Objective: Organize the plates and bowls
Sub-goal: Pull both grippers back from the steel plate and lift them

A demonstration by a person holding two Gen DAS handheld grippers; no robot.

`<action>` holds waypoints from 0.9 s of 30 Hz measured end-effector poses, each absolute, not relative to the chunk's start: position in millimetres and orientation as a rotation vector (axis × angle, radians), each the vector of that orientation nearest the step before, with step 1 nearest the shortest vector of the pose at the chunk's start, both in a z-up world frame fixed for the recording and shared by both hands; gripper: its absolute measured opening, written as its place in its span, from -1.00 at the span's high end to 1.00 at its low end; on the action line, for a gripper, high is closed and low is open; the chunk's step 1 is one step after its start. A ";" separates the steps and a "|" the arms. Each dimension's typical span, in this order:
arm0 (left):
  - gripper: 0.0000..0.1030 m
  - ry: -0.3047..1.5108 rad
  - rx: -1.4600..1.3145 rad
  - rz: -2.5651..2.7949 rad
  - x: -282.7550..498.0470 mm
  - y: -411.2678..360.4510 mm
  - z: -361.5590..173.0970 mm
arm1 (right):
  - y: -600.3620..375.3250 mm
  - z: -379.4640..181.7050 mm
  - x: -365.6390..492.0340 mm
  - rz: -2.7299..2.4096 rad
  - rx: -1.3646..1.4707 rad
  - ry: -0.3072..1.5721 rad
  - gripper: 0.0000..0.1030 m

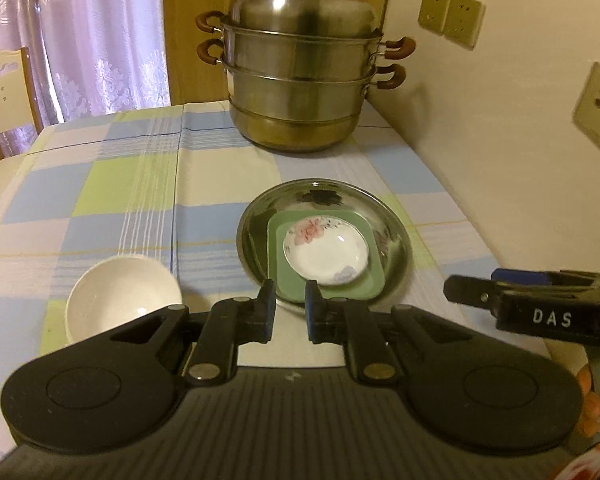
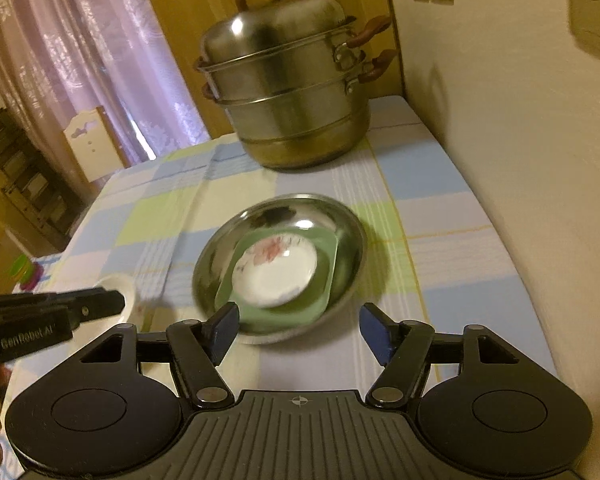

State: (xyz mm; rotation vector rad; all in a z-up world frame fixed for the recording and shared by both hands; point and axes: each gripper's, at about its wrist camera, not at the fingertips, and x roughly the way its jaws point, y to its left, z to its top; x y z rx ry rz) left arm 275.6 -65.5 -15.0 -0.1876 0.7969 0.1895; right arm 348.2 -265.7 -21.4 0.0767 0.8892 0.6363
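left wrist view: the left gripper (image 1: pixel 291 305) is held low over the checked tablecloth (image 1: pixel 112 184) with its jaws nearly together and nothing between them, just short of the near rim of the steel plate (image 1: pixel 400 236). on that plate a green square plate (image 1: pixel 372 280) is nested, and on it a small floral dish (image 1: pixel 326 254); the order, widest at the bottom, suggests a stack being built. a white bowl (image 1: pixel 120 296) is left apart on the cloth to the left, probably the last piece to be added; its near edge is hidden by the gripper body. the right gripper (image 1: pixel 532 308) is cut off at the frame edge, so its jaws cannot be judged here. a tiered steamer pot (image 1: pixel 300 80) is kept at the back, clear of the work. right wrist view: the right gripper (image 2: pixel 300 330) is seen with jaws wide apart and empty, facing the steel plate (image 2: pixel 352 232) as if just let go or about to grasp. the stack is blurred, so the floral dish (image 2: pixel 276 276) and green square plate (image 2: pixel 324 248) are soft-edged. only a sliver of the white bowl (image 2: pixel 128 292) is shown behind the left gripper (image 2: pixel 100 304).
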 end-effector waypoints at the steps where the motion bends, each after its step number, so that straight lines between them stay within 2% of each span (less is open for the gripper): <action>1: 0.74 0.795 -0.190 0.189 267.8 -68.3 -12.8 | -269.7 -19.8 342.1 0.643 0.076 0.891 -0.29; 13: 0.74 0.794 -0.224 0.260 176.9 -107.2 -4.6 | -313.1 -14.2 263.8 0.704 0.005 0.931 -0.29; 27: 0.74 0.840 -0.268 0.373 103.1 -126.9 -12.1 | -329.8 -20.2 219.5 0.781 -0.027 0.975 -0.29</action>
